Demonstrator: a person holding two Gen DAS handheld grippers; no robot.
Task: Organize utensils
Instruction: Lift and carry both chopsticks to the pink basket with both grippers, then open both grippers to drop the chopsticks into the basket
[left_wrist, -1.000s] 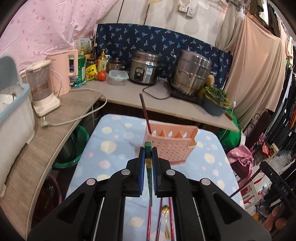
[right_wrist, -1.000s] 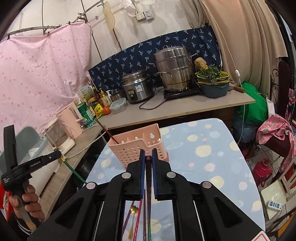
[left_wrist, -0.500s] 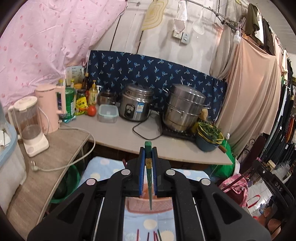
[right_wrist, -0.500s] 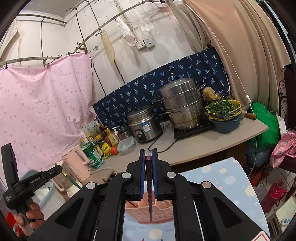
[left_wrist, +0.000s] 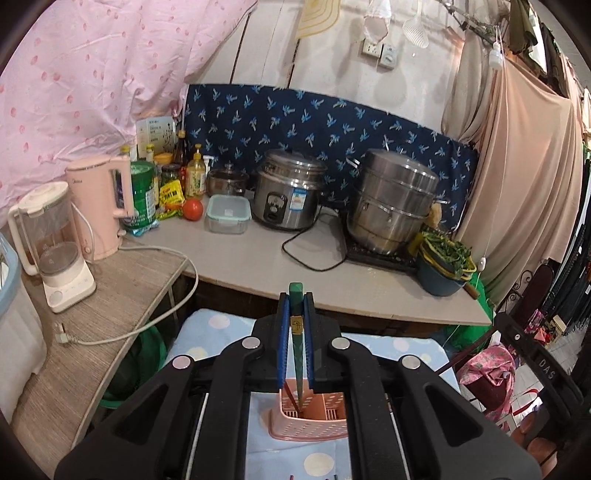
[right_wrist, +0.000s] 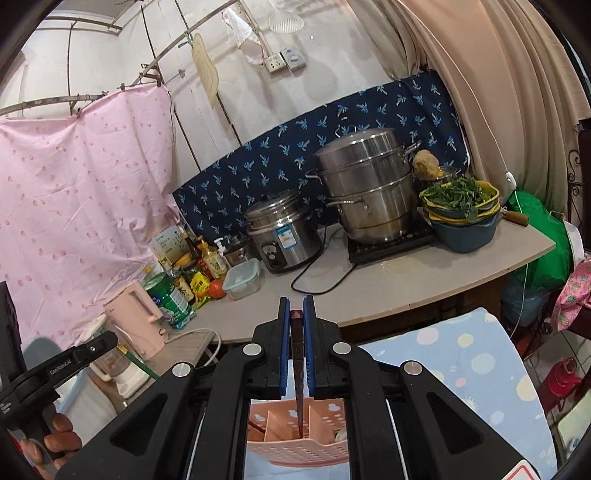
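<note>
left tool (left_wrist: 295, 321): clamped on green chopstick (left_wrist: 296, 354), held near upright, tip just inside pink basket (left_wrist: 308, 430) below.
green chopstick: thick end pokes above the pads; thin end sits beside a dark red stick already in the basket.
pink basket: on the dotted blue cloth (left_wrist: 207, 328) of the near desk, divided into slots; which slot the green tip is in, cannot tell.
right tool (right_wrist: 296, 325): clamped on dark red chopstick (right_wrist: 297, 373), also near upright, tip down in a middle slot of the same basket.
left hand: seen at the edge of the right view, gripping its handle (right_wrist: 55, 439).
risk 1: both sticks over one small basket, tools could knock together.
risk 2: tip catches a divider or rim, light basket tips or slides.
risk 3: let go while tilted, stick leans out and falls on the cloth.
</note>
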